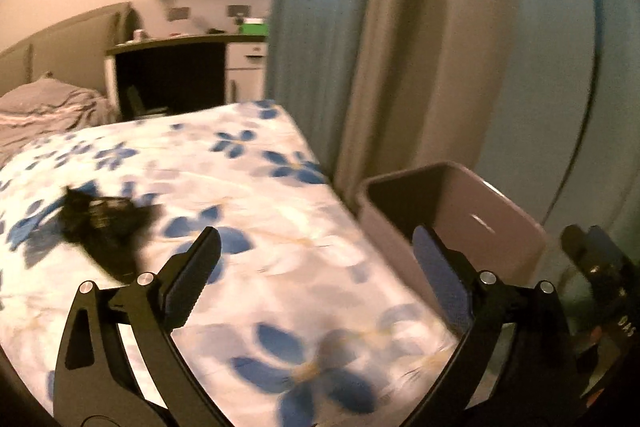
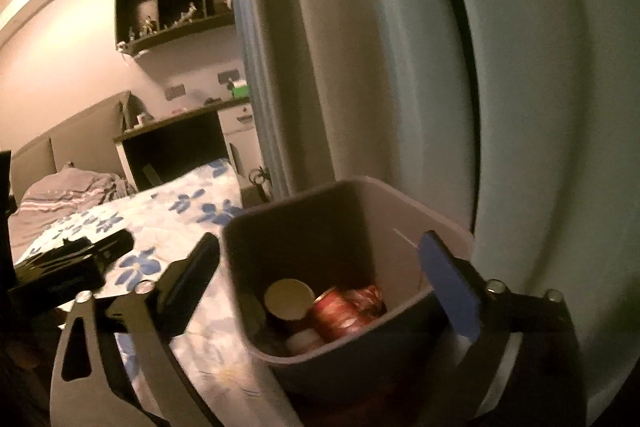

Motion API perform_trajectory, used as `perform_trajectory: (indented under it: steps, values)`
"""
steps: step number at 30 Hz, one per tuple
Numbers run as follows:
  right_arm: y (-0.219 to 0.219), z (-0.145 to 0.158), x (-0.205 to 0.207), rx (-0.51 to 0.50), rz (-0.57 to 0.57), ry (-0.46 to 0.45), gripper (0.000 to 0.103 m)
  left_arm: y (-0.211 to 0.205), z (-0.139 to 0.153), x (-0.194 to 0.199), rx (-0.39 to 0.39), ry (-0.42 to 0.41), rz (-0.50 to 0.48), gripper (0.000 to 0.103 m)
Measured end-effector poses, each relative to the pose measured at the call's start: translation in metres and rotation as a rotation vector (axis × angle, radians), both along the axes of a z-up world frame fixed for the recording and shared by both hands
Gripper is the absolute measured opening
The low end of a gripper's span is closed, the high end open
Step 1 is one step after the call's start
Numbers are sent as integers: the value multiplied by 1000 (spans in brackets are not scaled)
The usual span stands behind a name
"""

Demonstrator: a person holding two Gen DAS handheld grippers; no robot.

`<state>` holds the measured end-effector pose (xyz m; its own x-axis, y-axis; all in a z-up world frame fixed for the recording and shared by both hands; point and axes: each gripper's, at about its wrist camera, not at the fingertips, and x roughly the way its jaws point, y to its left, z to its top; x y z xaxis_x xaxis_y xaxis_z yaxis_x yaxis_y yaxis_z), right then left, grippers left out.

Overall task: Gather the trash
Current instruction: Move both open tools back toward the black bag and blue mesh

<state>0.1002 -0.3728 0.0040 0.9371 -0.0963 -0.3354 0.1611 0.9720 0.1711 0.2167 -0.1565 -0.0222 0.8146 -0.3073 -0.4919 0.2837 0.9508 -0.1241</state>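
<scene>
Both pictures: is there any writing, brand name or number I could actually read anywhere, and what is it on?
"SVO", or close to it: pale letters set sideways on the right gripper, at the left wrist view's right edge; blurred, so uncertain.
Black wrapper on the bed: pale print, too blurred to read.
Red can in the bin: markings unreadable.
Nothing else legible.
</scene>
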Motion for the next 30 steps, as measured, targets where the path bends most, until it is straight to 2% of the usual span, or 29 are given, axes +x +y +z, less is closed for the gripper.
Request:
perform_trajectory:
  steps: [6, 13, 19, 23, 28, 29, 30]
  values:
    - [41, 8, 1, -45, 85, -35, 97, 63, 6, -12, 24, -3, 137, 95]
    - [99, 13, 13, -56, 238, -13, 97, 149, 5, -20, 56, -16, 326, 95]
    - [171, 12, 34, -72, 379, 29, 97, 216, -1, -22, 58, -5, 474, 95]
    - [210, 9, 50, -91, 459, 51, 97, 252, -4, -21, 50, -4, 554, 95]
    - [260, -2, 78, -125, 532, 93, 97, 280, -2, -11, 31, -13, 611, 95]
    - [266, -4, 83, -131, 537, 103, 96, 283, -1, -7, 31, -18, 614, 95]
    - [274, -8, 90, -142, 544, 120, 91, 286, -1, -5, 33, -20, 617, 95]
